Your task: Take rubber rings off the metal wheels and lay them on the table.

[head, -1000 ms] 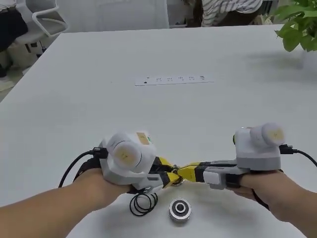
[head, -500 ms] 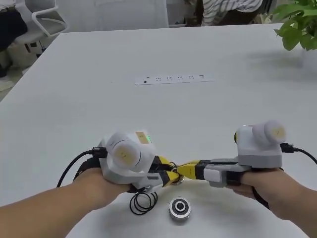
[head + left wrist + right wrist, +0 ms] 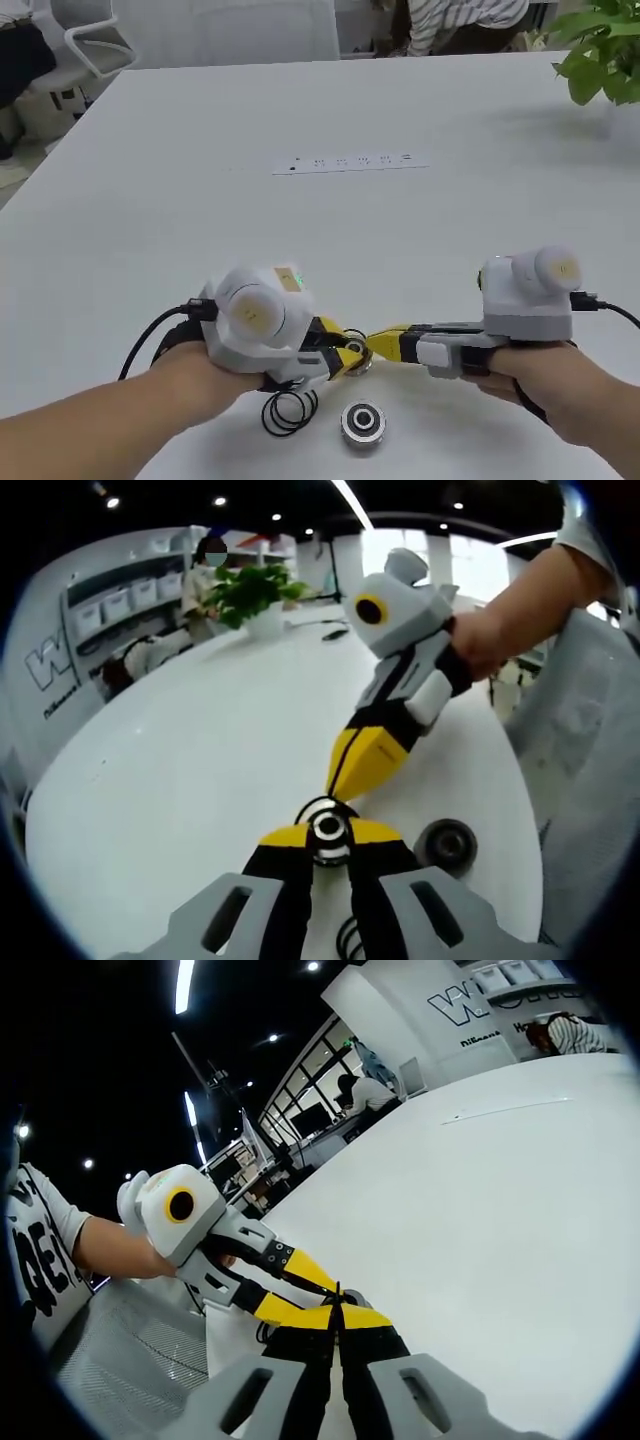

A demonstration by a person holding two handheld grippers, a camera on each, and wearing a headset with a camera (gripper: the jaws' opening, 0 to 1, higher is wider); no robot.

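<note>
Head view of a white table (image 3: pixel 150 220) with both grippers meeting tip to tip at its near edge. The left gripper (image 3: pixel 346 356), seen along its own jaws in the left gripper view (image 3: pixel 328 838), pinches a small metal wheel (image 3: pixel 328 826) between its yellow tips; a dark band runs around the wheel's rim. The right gripper (image 3: pixel 373 346) comes in from the right with its jaws pressed together into a single point, and in the left gripper view that point (image 3: pixel 340 785) meets the far rim of the held wheel. In the right gripper view the closed tips (image 3: pixel 340 1312) lie against the tips of the left gripper (image 3: pixel 322 1282); whether they pinch a ring cannot be told. A second metal wheel (image 3: pixel 363 422) lies flat on the table just nearer than the grippers, also visible right of the held wheel (image 3: pixel 445 844). A few loose black rubber rings (image 3: pixel 289 410) lie overlapping on the table to the left of the second wheel, below the left gripper. A white power strip (image 3: pixel 350 160) lies at mid-table, and a potted plant (image 3: pixel 598 55) stands at the far right corner.
</note>
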